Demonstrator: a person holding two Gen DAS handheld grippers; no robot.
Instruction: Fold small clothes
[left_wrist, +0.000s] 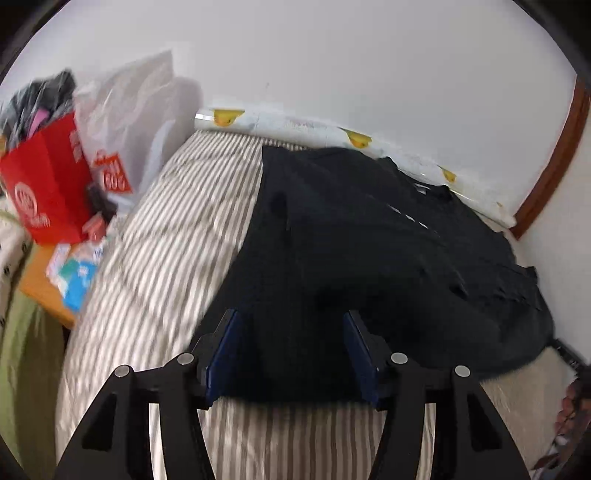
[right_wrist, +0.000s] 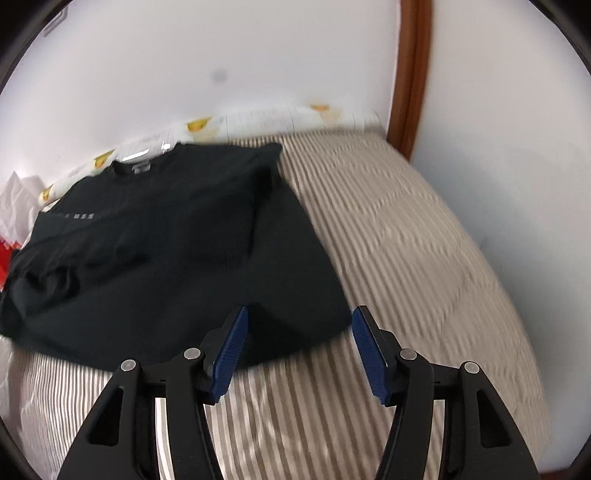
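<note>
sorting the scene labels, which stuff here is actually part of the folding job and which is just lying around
Part of the job:
- black shirt, spread on the striped bed cover
- left gripper, open
- right gripper, open

Just lying about:
- red paper bag
- white plastic bag
- duck-print roll along the wall
- blurred small packets

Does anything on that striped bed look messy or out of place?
The black T-shirt lies mostly flat on the striped bedcover, but its side in the left of the right wrist view is bunched and wrinkled. Past the bed's edge, a red paper bag and small packets sit in a jumble.
</note>
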